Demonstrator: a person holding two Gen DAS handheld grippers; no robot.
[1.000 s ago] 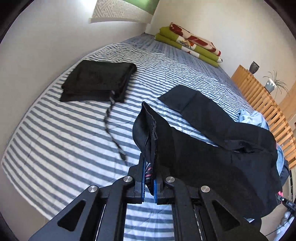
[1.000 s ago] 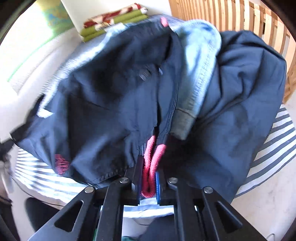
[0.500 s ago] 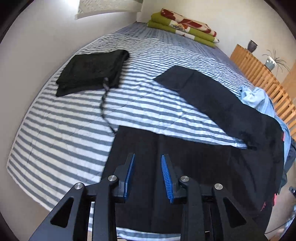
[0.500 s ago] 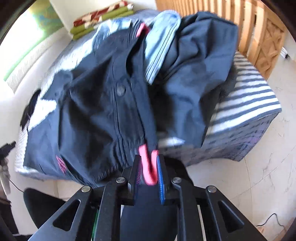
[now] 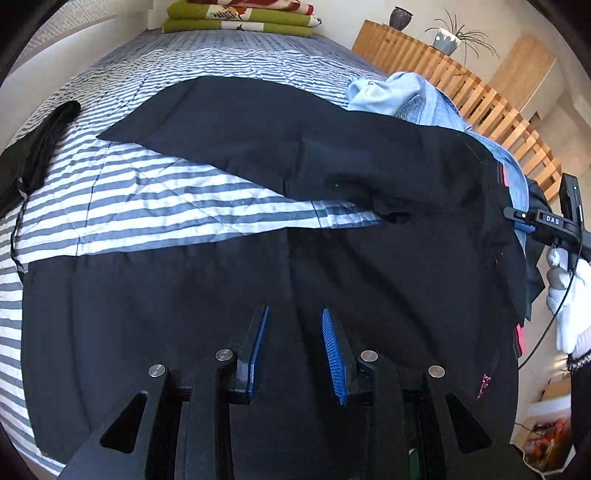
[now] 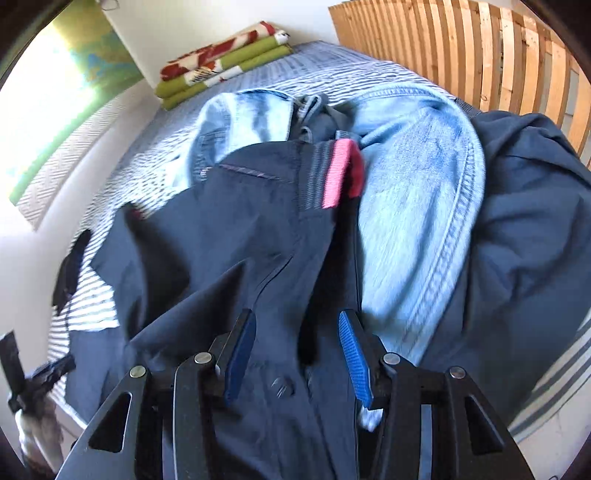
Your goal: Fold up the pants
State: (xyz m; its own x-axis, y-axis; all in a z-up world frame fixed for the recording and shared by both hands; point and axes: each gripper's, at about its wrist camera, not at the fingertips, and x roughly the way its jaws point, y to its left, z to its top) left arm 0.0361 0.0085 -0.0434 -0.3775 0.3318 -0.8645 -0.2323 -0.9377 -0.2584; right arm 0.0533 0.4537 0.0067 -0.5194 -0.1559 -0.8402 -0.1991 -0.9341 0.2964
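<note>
**Both grippers released over the dark pants**

My left gripper (image 5: 293, 314) hangs with its blue pads apart, nothing between them, just above the near leg of the dark pants (image 5: 229, 310). My right gripper (image 6: 297, 317) has just been opening; its jaws stand apart and empty above the pants' waist, the pink waistband lining (image 6: 341, 173) lying beyond its tips (this view is blurred).

The pants lie spread on the striped bed (image 5: 147, 199): one leg across the near edge, the other angling toward the far side. Light denim jeans (image 6: 417, 206) are bunched against the pants' waist, toward the slatted wooden rail (image 6: 480, 55). A folded black garment (image 5: 33, 155) sits well apart from the pants, and folded green bedding (image 5: 240, 18) lies at the bed's far end.
</note>
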